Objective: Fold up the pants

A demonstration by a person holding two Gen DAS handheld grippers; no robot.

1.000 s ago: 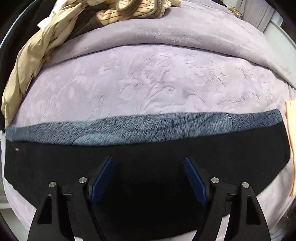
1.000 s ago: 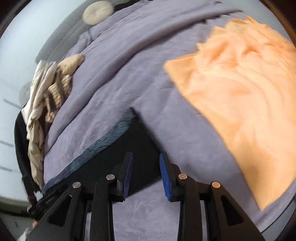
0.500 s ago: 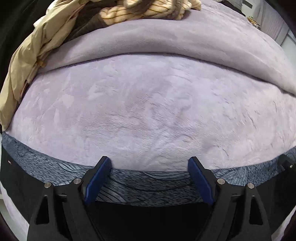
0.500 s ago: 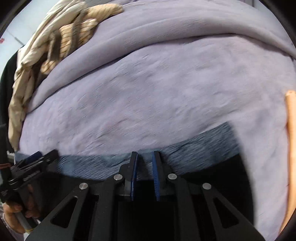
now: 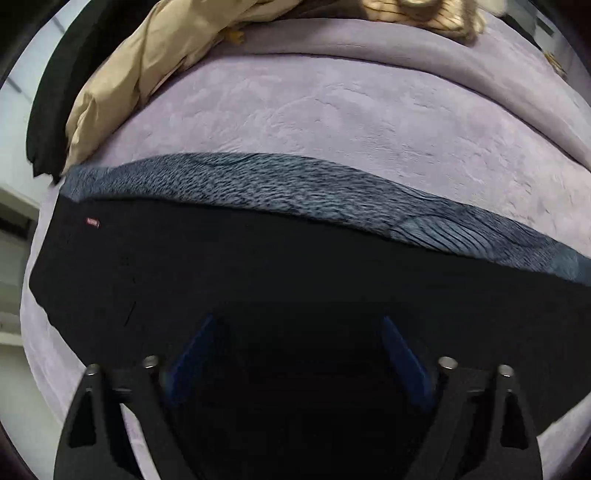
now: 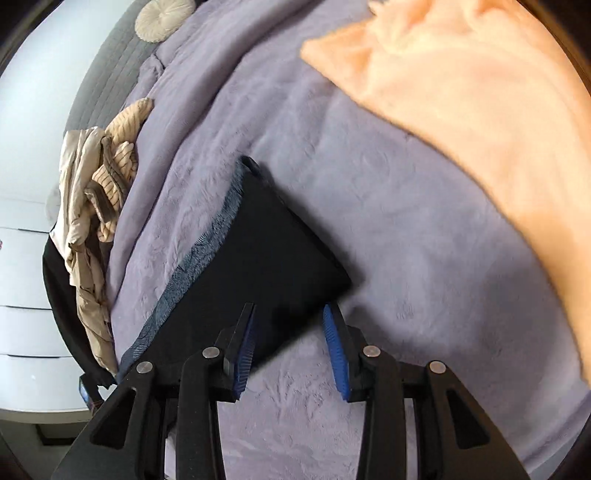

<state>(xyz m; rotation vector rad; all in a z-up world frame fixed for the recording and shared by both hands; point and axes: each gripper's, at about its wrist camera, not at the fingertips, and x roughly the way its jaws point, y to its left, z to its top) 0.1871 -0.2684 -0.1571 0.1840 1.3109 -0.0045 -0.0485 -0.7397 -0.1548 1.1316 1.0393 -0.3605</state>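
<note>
My left gripper [image 5: 295, 354] has its fingers spread wide, nothing between the blue pads [image 5: 402, 350], and it hovers over the dark body of the pants [image 5: 258, 266]. The black cloth fills the whole space between and ahead of the fingers. Beyond that, the pants' fuzzy blue-grey lining edge [image 5: 295, 184] runs as a band across my view, with a small red label [image 5: 92, 222] off to the forward left on the black part. Past the band lies the lilac blanket [image 5: 351, 110], and at its far side a beige garment [image 5: 147, 66] is heaped up.

My right gripper [image 6: 290, 332] is also released, its fingers parted. The near corner of the folded pants [image 6: 266, 258] sits just ahead of the gap — the left pad [image 6: 245, 350] overlaps the black cloth's edge in my view, while the right pad [image 6: 334, 347] is over bare lilac blanket [image 6: 388, 229]. Whether either pad touches the fabric I cannot tell. The pants stretch away to the forward left, the blue-grey lining edge [image 6: 207, 243] along their left side. Ahead and to the right, well apart from the pants, an orange cloth [image 6: 480, 110] lies spread on the blanket. Far forward left are beige and striped garments [image 6: 103, 177] and a round cream cushion [image 6: 162, 16].
</note>
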